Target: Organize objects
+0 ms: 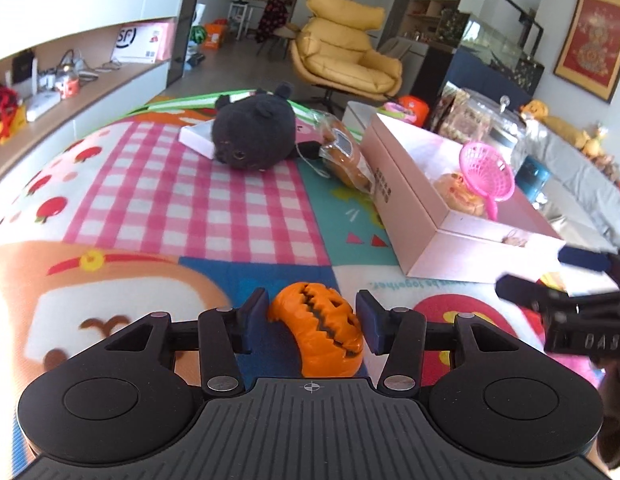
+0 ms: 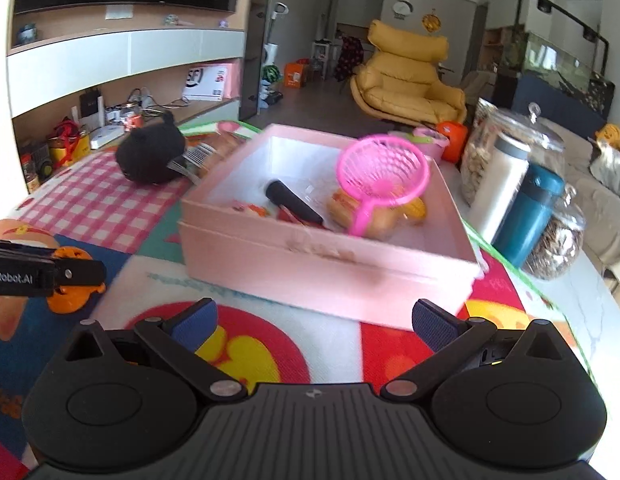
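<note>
While the pink box [image 2: 326, 272] sits open near the middle of the patterned mat [image 1: 197, 200], it already serves as the collecting point: a pink strainer [image 2: 380, 176], a black marker-like stick [image 2: 291, 202] and some orange and yellow toy food lie inside it. Judged from that, loose items on the mat are being gathered into the box.

The orange pumpkin [image 1: 320, 326] is the item in hand. It lies on the mat, close in front of the box's near corner, and sits between the fingers of the left gripper [image 1: 314, 322]. The jaws stand at a middling width. The left pad looks to be touching the pumpkin's side; a thin gap seems to remain at the right pad, so a firm grip cannot be confirmed. The tool points forward and downward at the mat, low enough for the pumpkin to fill the space between the pads, which suits a pick from the surface.

The right gripper [image 2: 314, 322] is empty, its jaws spread wide. It hangs above the mat just short of the box's front wall, angled downward, and appears at the right edge of the left view, clear of the pumpkin.

Not yet boxed: a black plush toy [image 1: 251, 132] resting partly on a white flat box [image 1: 197, 134], and a wrapped bread packet [image 1: 344, 152] lying against the box's far side. Jars and a teal flask [image 2: 528, 216] stand right of the box, off the mat.
</note>
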`<state>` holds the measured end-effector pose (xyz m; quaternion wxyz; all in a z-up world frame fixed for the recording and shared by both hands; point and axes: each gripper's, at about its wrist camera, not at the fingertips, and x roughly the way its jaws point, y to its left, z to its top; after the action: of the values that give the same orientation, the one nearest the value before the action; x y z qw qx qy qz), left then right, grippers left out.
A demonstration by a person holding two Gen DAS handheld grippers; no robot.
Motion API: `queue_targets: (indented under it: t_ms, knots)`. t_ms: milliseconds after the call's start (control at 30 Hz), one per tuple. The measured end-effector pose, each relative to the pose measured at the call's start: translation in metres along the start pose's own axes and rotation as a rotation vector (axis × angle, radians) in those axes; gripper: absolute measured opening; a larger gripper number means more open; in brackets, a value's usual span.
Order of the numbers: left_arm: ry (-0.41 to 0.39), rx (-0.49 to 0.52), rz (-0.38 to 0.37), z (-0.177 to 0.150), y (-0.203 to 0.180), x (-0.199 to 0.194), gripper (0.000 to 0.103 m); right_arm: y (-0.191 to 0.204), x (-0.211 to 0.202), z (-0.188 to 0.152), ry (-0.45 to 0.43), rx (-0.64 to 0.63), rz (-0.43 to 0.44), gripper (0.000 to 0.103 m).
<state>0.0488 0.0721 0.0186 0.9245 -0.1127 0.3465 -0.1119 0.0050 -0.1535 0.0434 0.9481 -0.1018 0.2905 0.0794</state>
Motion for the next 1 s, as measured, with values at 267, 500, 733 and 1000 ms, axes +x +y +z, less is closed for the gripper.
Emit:
queue_targets:
  t_ms: [267,500,733,1000]
  knots:
    - [-0.014,-0.033,-0.045,-0.006,0.044,-0.037,0.053,0.077,0.045,0.096,0.006,-0.174,0.176,0.103]
    - [-0.021,-0.078,-0.049,-0.013,0.065,-0.053,0.053,0.151,0.151,0.147,0.097,-0.29,0.103,0.103]
    - [-0.028,-0.123,-0.044,-0.023,0.075,-0.063,0.053,0.172,0.21,0.143,0.23,-0.294,0.073,0.093]
    - [-0.028,-0.121,-0.066,-0.028,0.067,-0.067,0.053,0.15,0.12,0.132,0.18,-0.275,0.179,0.083]
